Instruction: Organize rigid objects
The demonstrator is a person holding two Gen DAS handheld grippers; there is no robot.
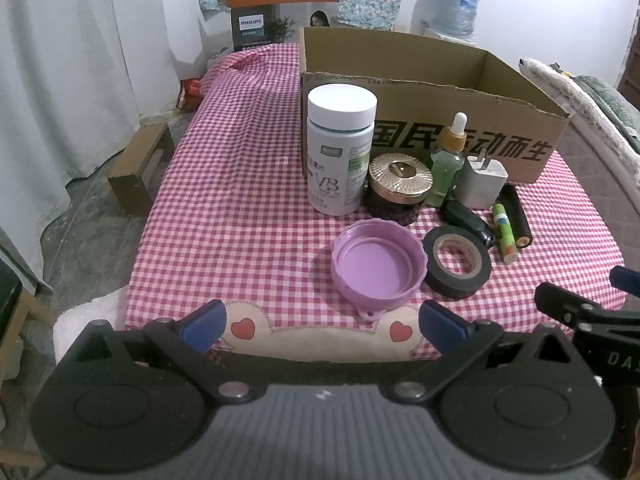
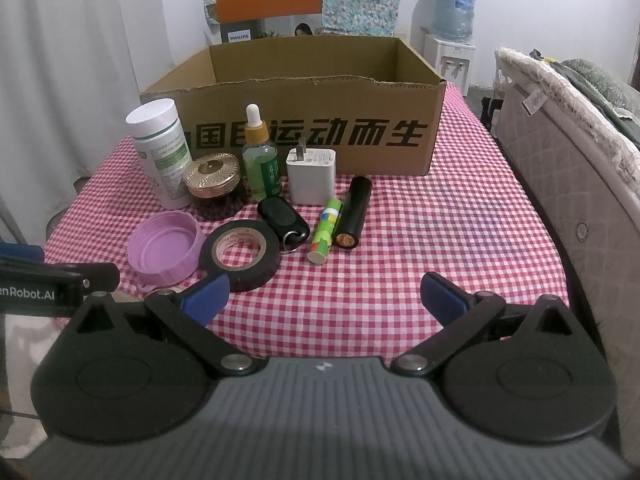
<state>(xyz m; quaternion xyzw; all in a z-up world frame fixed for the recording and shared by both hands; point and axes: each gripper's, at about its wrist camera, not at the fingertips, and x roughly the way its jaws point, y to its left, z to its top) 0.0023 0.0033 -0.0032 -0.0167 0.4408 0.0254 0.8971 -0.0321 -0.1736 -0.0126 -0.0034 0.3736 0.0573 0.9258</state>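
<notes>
A surface (image 2: 460,216) covered in red-and-white checked cloth carries an open cardboard box (image 2: 304,120) at the back. Small items cluster before it: white bottle (image 1: 340,152), purple lid (image 1: 376,268), black tape roll (image 2: 240,254). White curtains (image 1: 72,60) hang left, a water dispenser (image 2: 454,20) stands behind. Left gripper (image 1: 320,326) and right gripper (image 2: 324,300) hover with fingers spread, empty.

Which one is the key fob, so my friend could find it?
Start at the big cardboard box and look just in front of the white charger. The key fob lies flat beside the tape roll: glossy black, oval, with a metal ring.
</notes>
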